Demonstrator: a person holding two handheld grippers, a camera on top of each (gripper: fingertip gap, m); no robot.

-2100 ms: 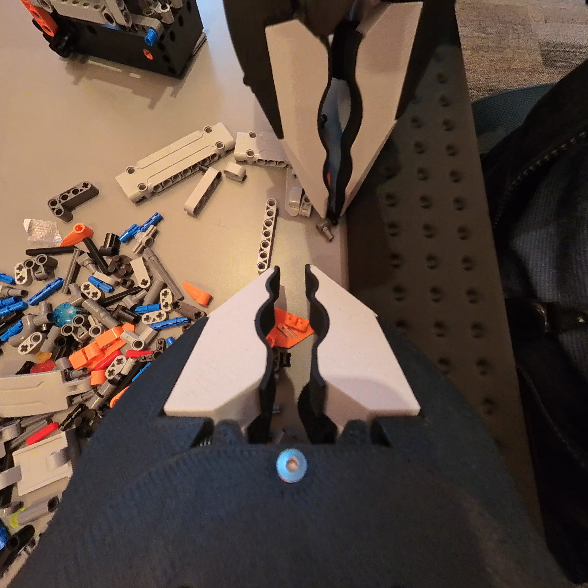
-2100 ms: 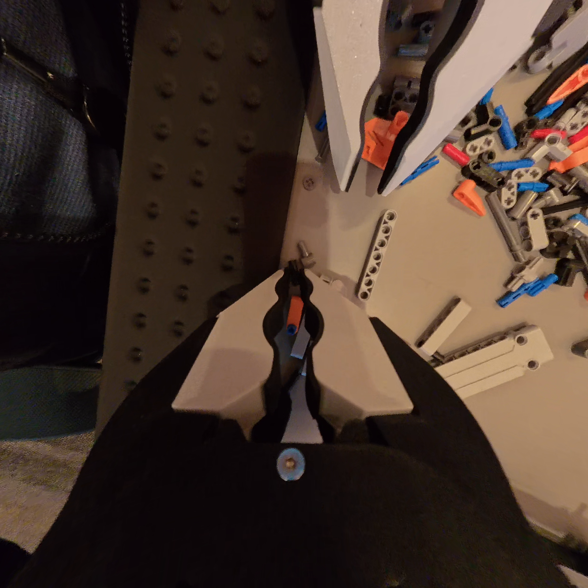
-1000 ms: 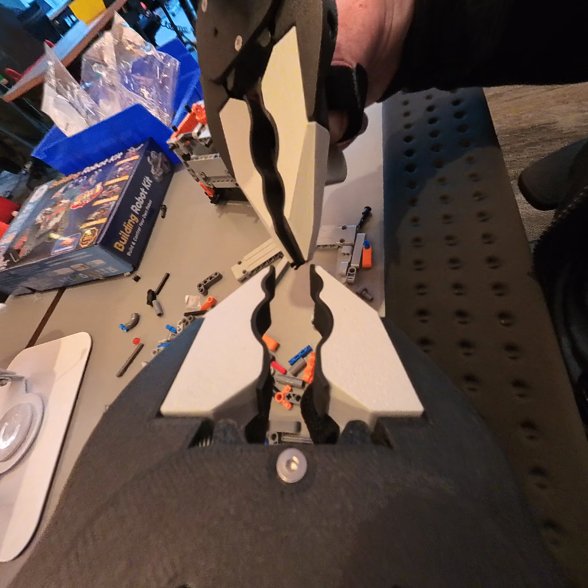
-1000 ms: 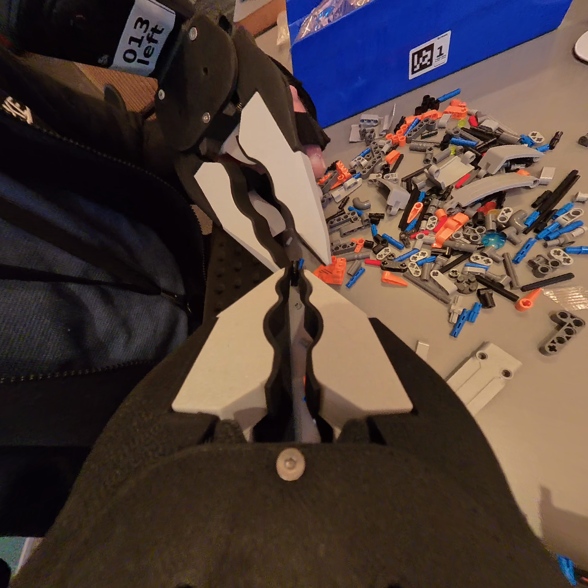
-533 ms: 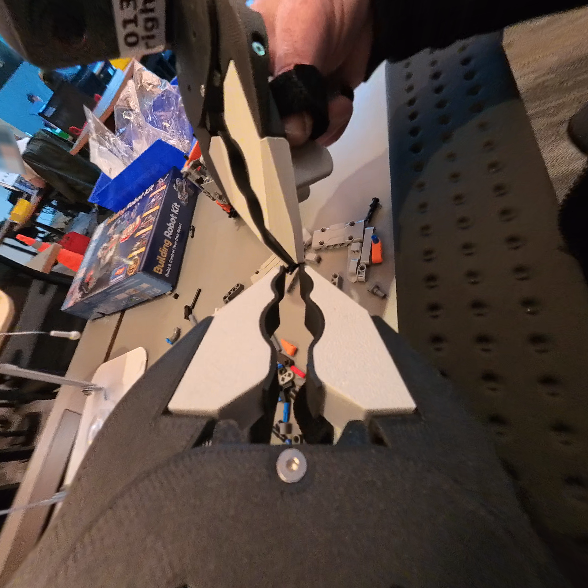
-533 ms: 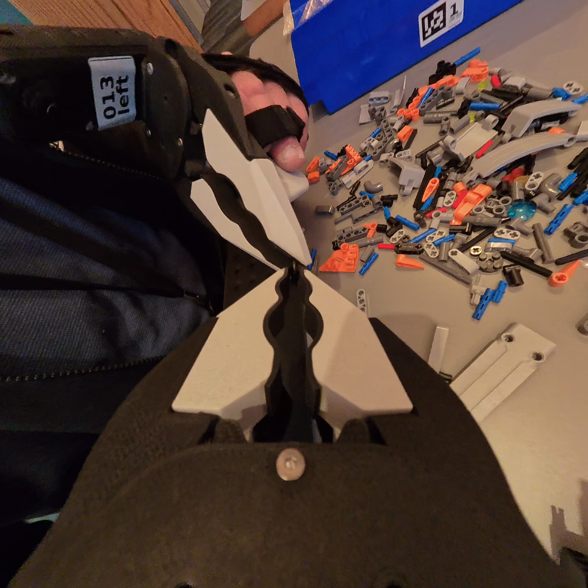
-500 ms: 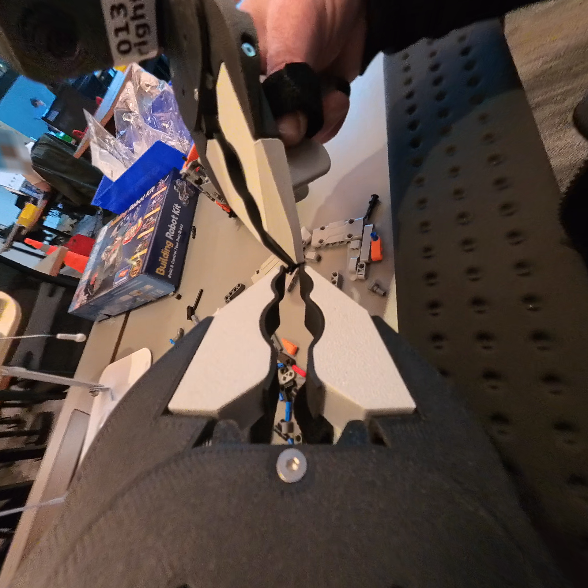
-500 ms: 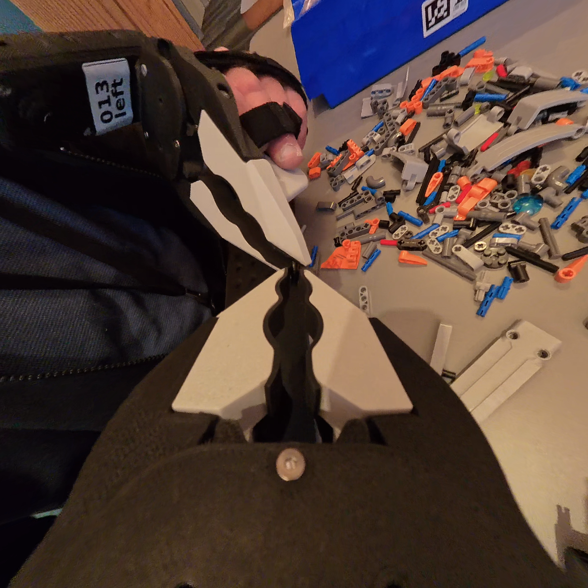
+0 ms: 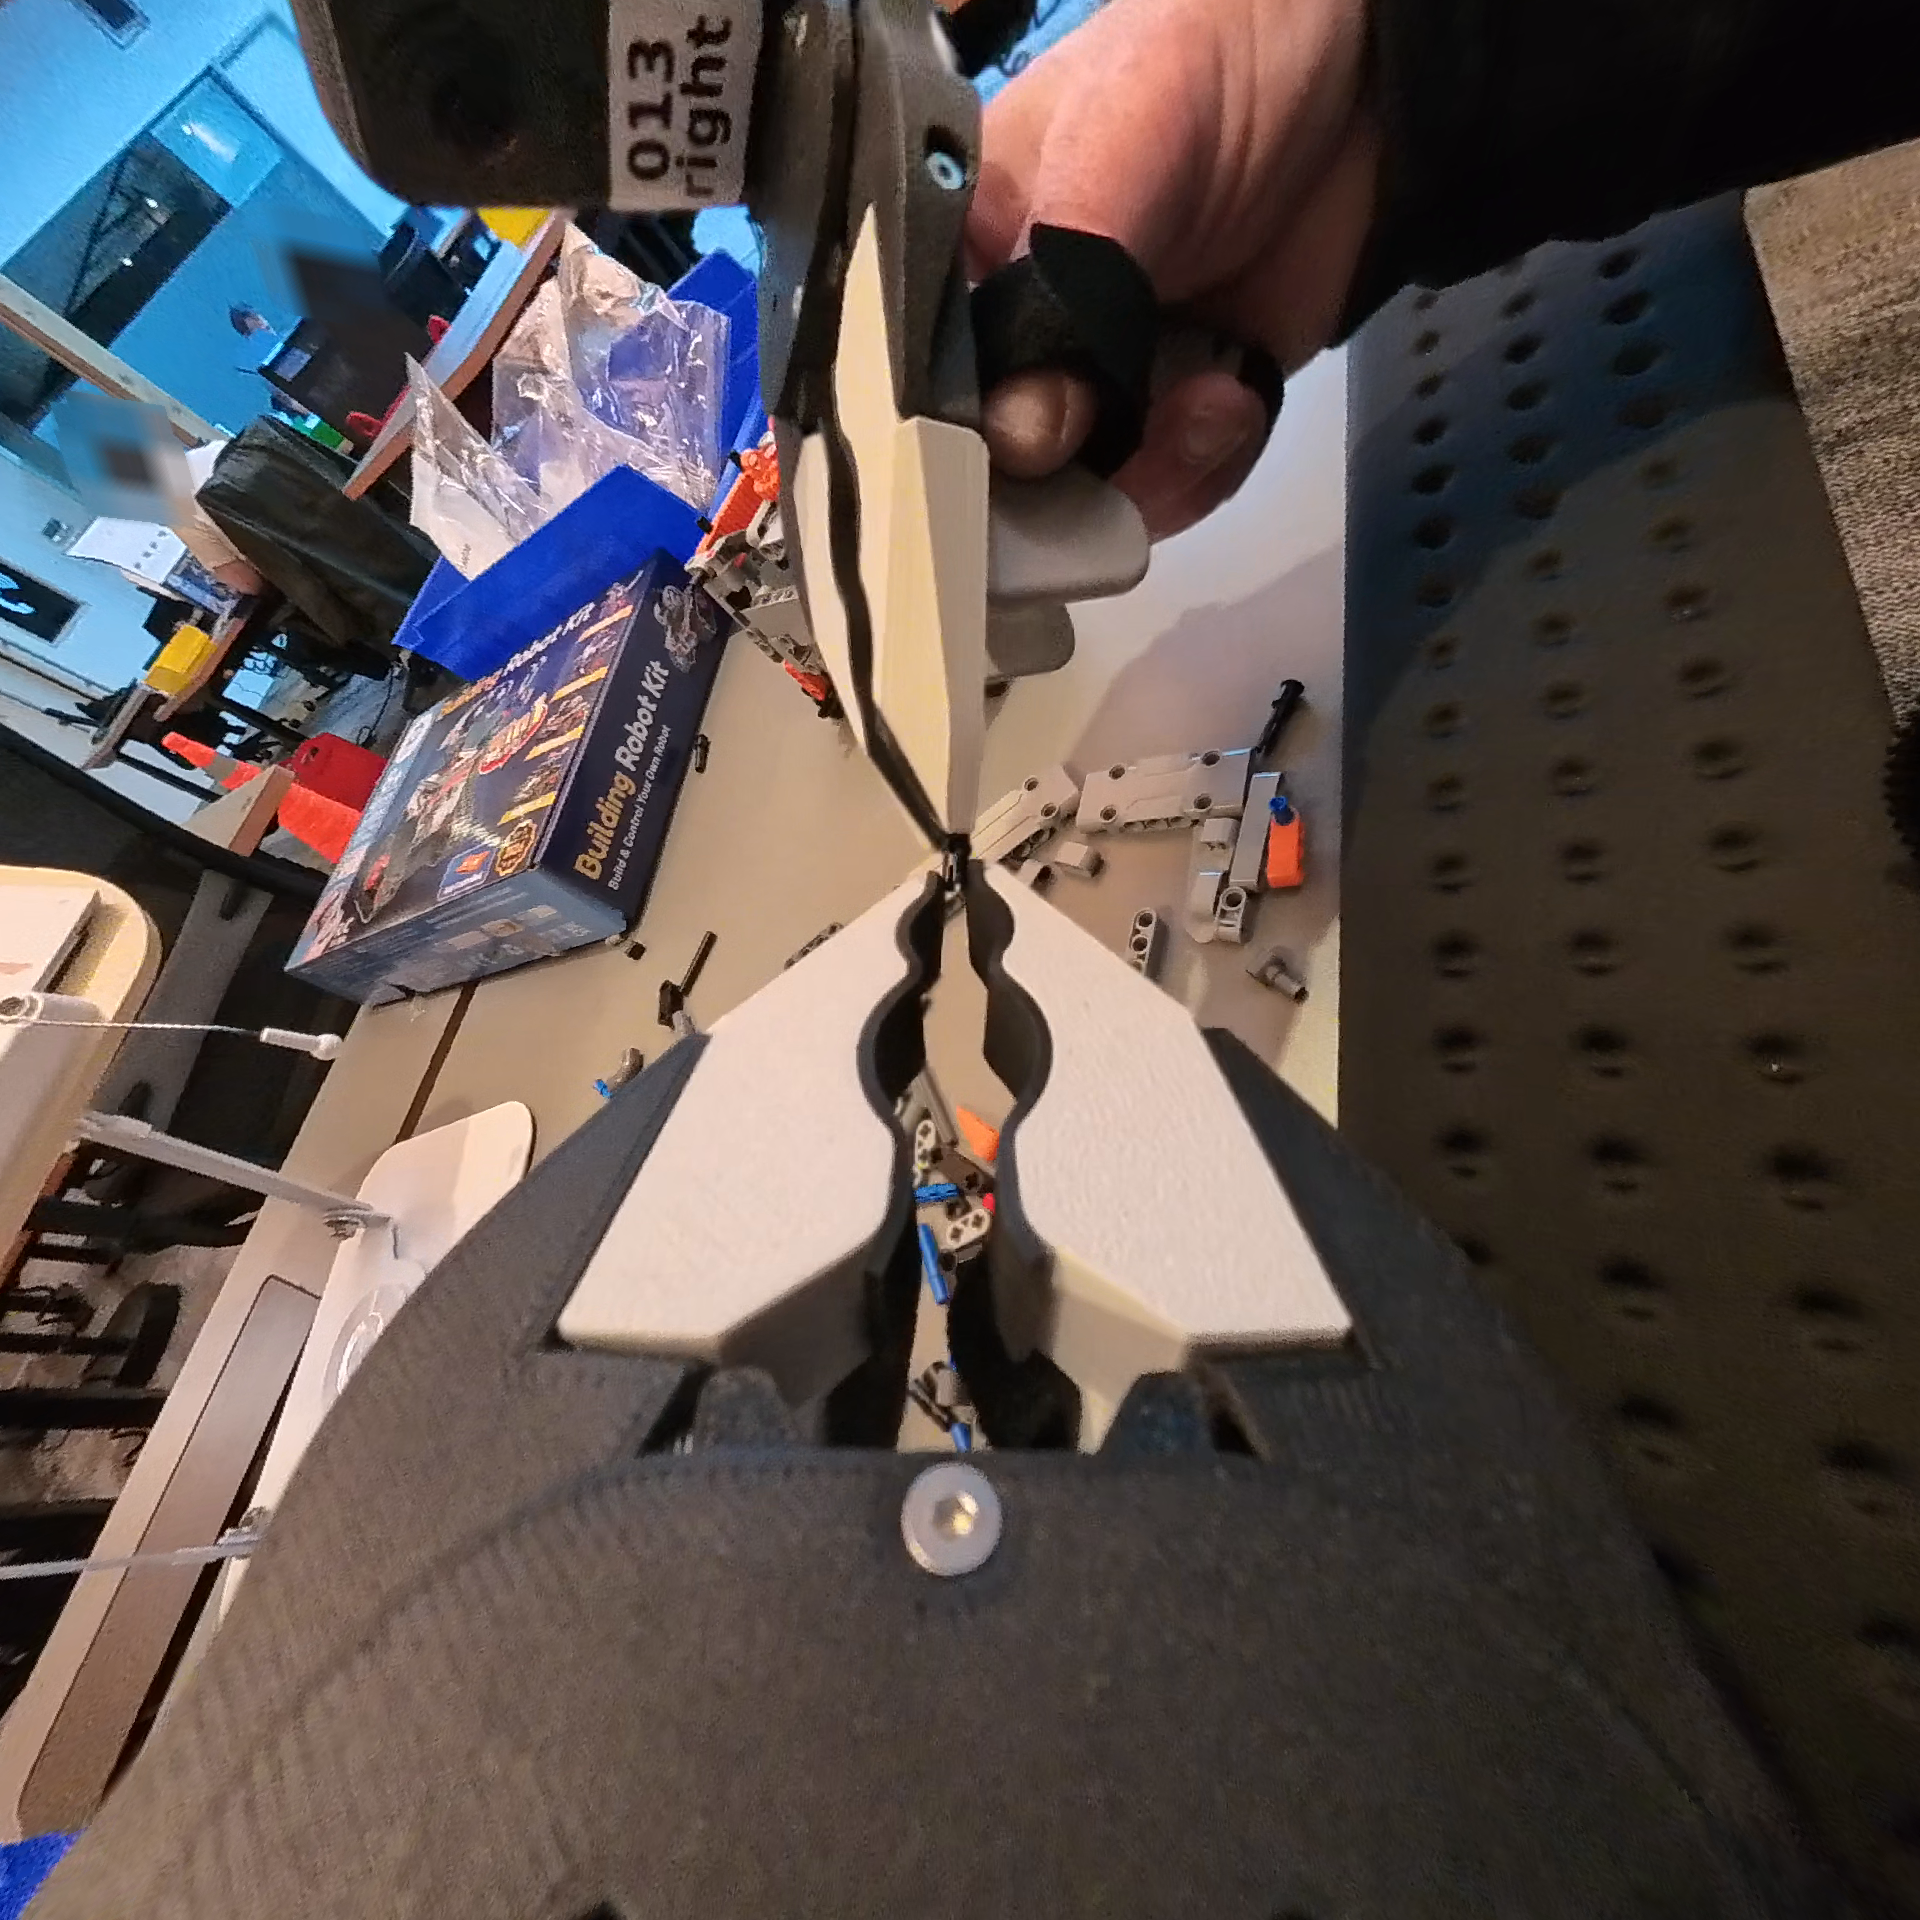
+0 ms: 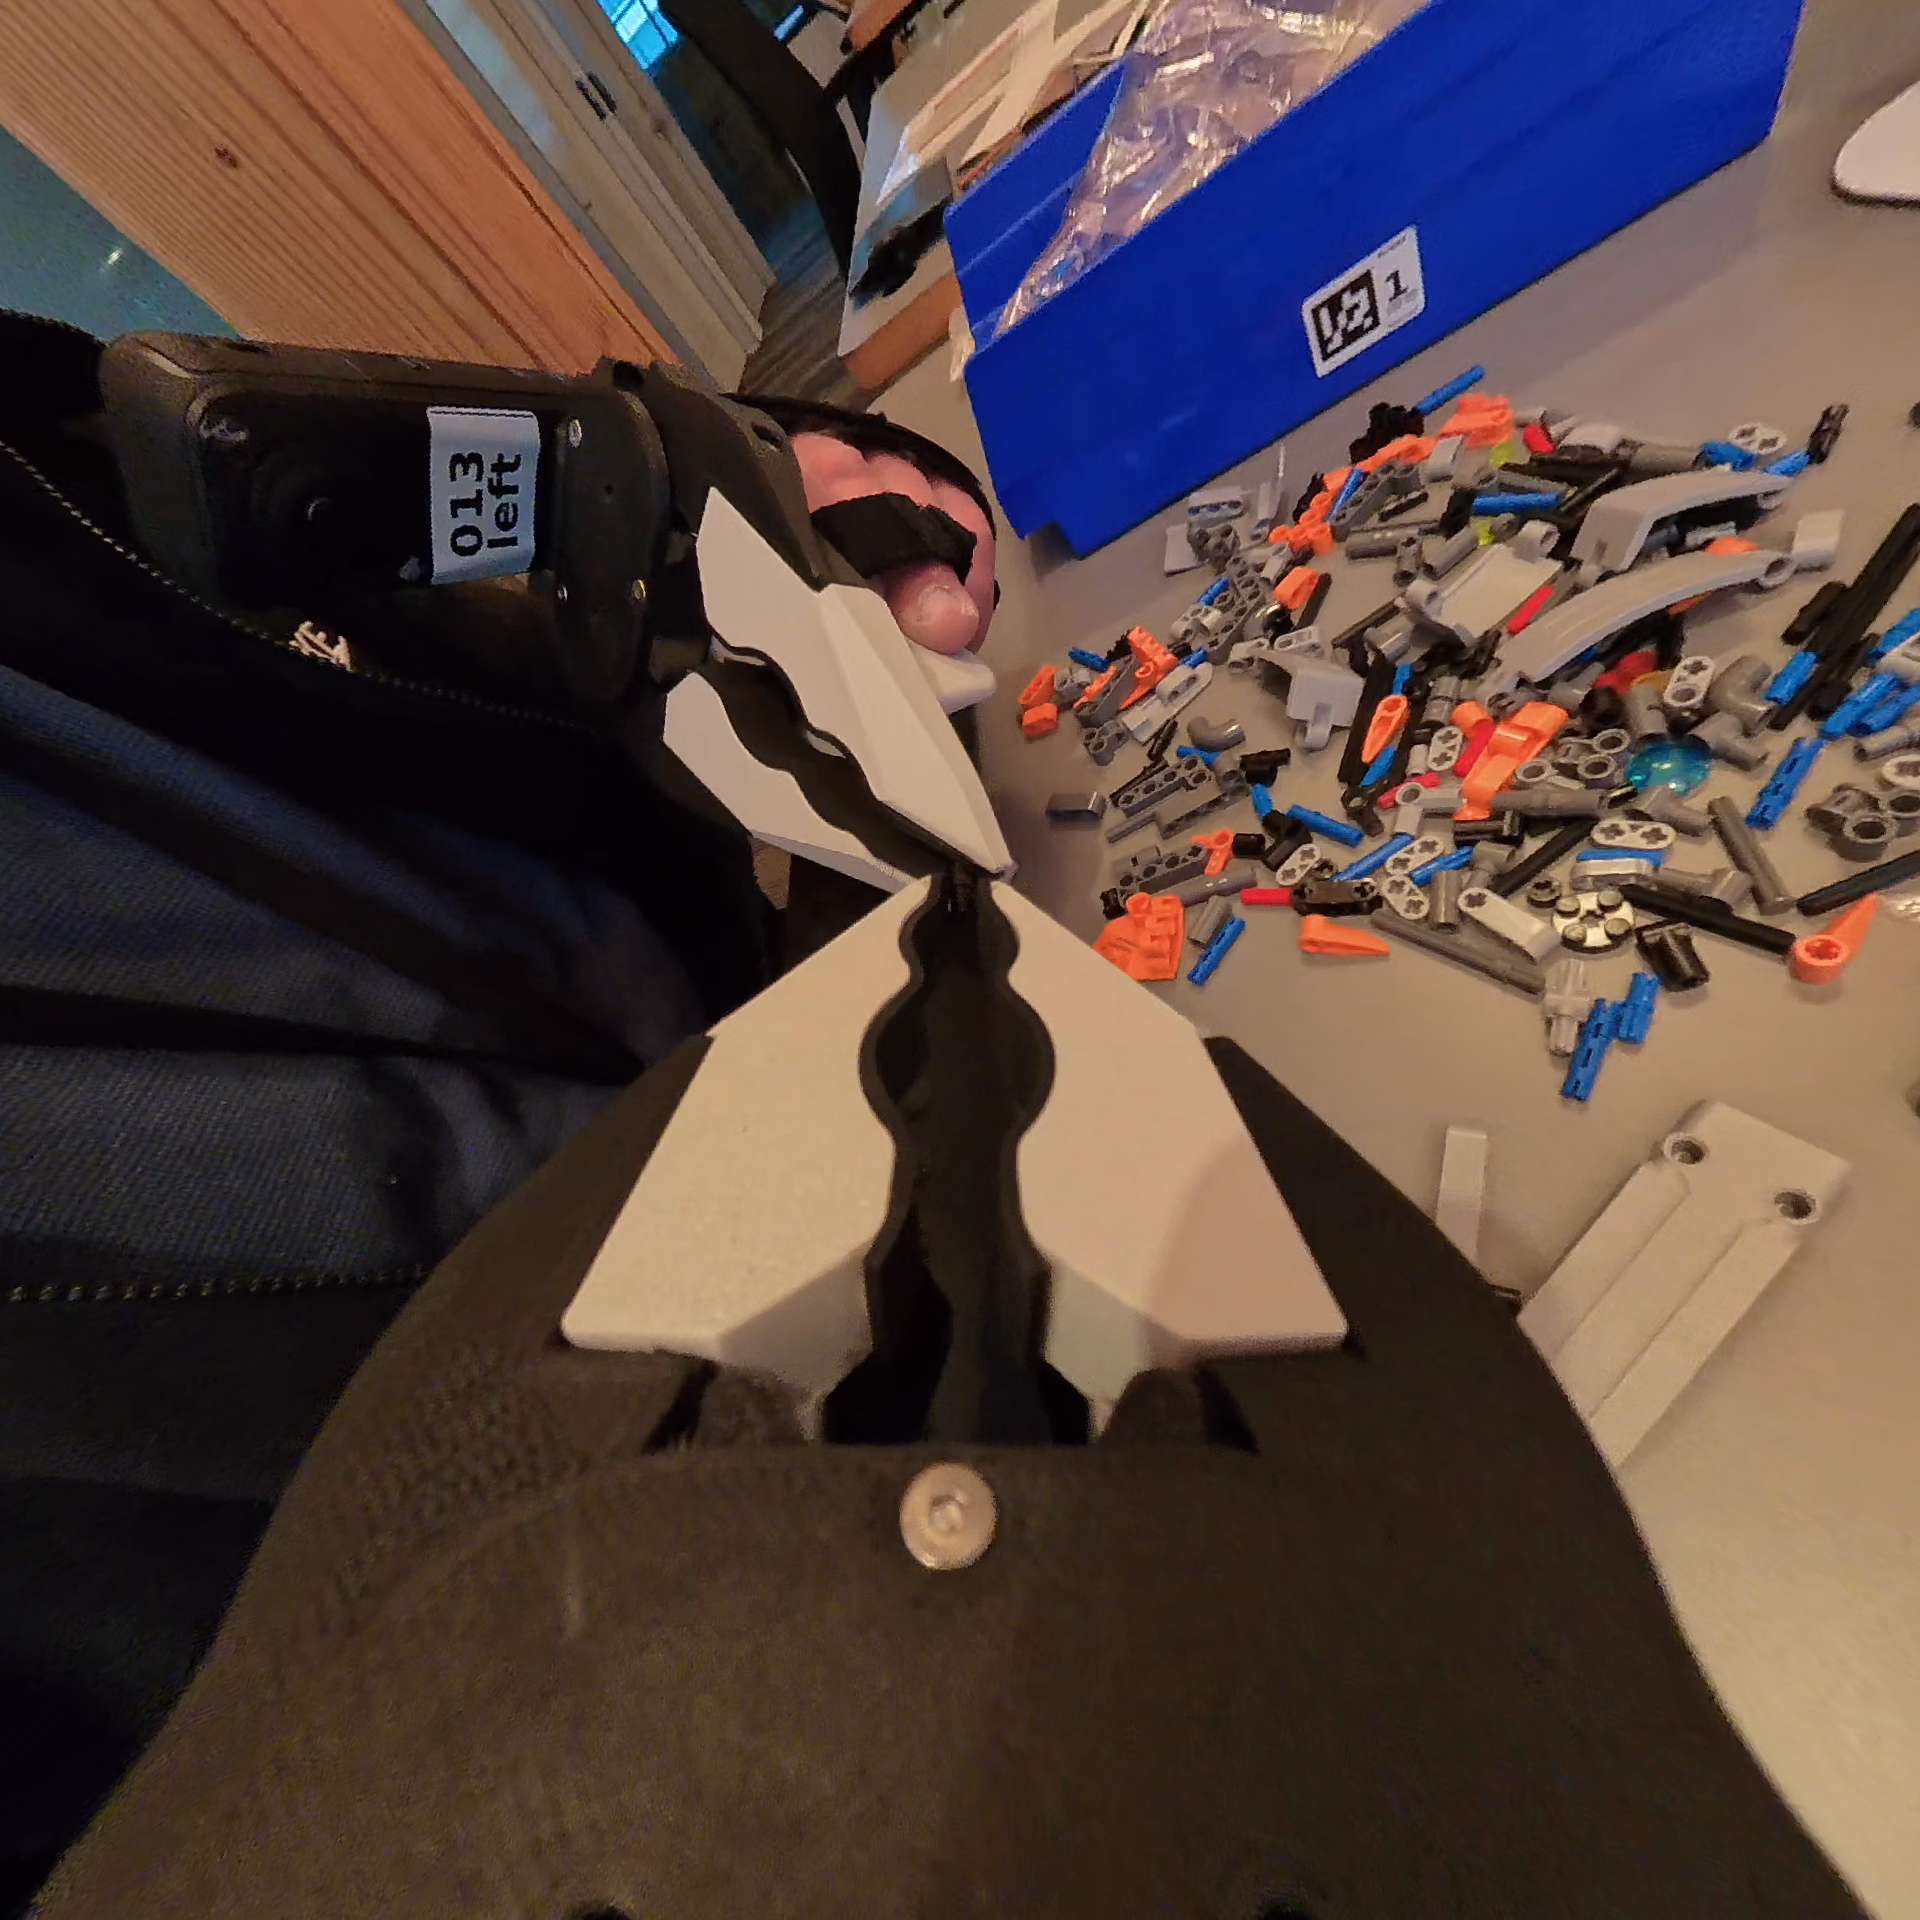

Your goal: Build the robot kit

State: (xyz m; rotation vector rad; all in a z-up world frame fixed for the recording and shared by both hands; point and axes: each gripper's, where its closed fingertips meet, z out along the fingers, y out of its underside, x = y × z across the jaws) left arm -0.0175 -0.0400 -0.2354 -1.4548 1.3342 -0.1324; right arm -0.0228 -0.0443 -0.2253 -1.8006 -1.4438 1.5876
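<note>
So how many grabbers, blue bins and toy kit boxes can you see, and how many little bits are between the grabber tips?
Grippers: 2 (left gripper, right gripper)
Blue bin: 1
Boxed kit: 1
Small black piece between the gripper tips: 1
Total: 5

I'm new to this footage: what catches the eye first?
The two grippers meeting tip to tip in mid-air, right gripper above left gripper, a tiny dark pin pinched between them. Behind, a bright heap of parts covers the table before a blue bin.
</note>
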